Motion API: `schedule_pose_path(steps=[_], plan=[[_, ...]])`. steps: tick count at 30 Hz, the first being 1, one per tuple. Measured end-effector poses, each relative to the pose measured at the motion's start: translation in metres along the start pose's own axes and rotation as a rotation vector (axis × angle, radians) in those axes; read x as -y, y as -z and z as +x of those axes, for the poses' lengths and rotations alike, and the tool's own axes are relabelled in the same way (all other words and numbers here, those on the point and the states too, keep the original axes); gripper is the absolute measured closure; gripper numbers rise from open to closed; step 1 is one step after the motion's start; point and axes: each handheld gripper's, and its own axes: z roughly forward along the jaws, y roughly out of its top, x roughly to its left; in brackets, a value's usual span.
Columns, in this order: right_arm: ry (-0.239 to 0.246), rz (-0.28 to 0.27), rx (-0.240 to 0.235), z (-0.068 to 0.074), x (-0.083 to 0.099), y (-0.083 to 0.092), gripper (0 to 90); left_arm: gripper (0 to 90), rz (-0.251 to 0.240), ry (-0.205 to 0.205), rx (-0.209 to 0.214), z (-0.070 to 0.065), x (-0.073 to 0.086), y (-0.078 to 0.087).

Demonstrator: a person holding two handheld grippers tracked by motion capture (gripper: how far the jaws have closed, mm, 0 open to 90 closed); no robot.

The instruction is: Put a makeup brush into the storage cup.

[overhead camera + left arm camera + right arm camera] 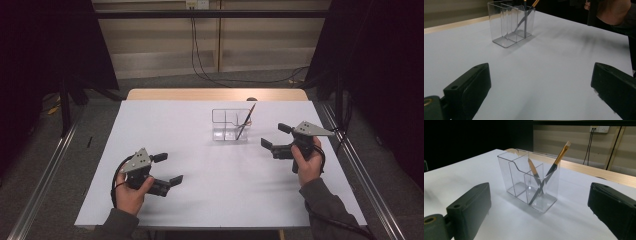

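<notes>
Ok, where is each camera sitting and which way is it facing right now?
High view: above the person's side, looking forward and down on the white table; both forearms, left tongs and right tongs show.
Left gripper view: rides the left tongs, facing the clear plastic compartment holder; the other hand shows.
Right gripper view: rides the right tongs, facing that holder.
All share the holder.

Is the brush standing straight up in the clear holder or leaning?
Leaning: the brush slants across the end compartment of the clear holder, bristles up past the rim.
</notes>
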Motion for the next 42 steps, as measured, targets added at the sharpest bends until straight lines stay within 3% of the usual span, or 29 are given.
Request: schedule_pose_path(steps=[18,22,25,30,42], plan=[[0.028,0.06,-0.015,0.004,0.007,0.007,4.4,2.6,0.0,0.004,0.001,0.001,0.001,0.0],[0.032,0.078,-0.014,0.005,0.01,0.009,4.4,2.6,0.011,0.0,-0.019,0.001,0.001,0.001],[0.032,0.09,-0.019,0.005,0.013,0.01,4.4,2.6,0.004,0.001,0.0,0.001,0.001,0.0],[0.033,0.107,-0.019,0.005,0.016,0.011,4.4,2.6,0.008,0.003,-0.016,0.001,0.001,0.001],[0.034,0.111,-0.025,0.005,0.02,0.017,4.5,2.6,0.004,0.011,-0.01,0.002,0.002,0.001]])
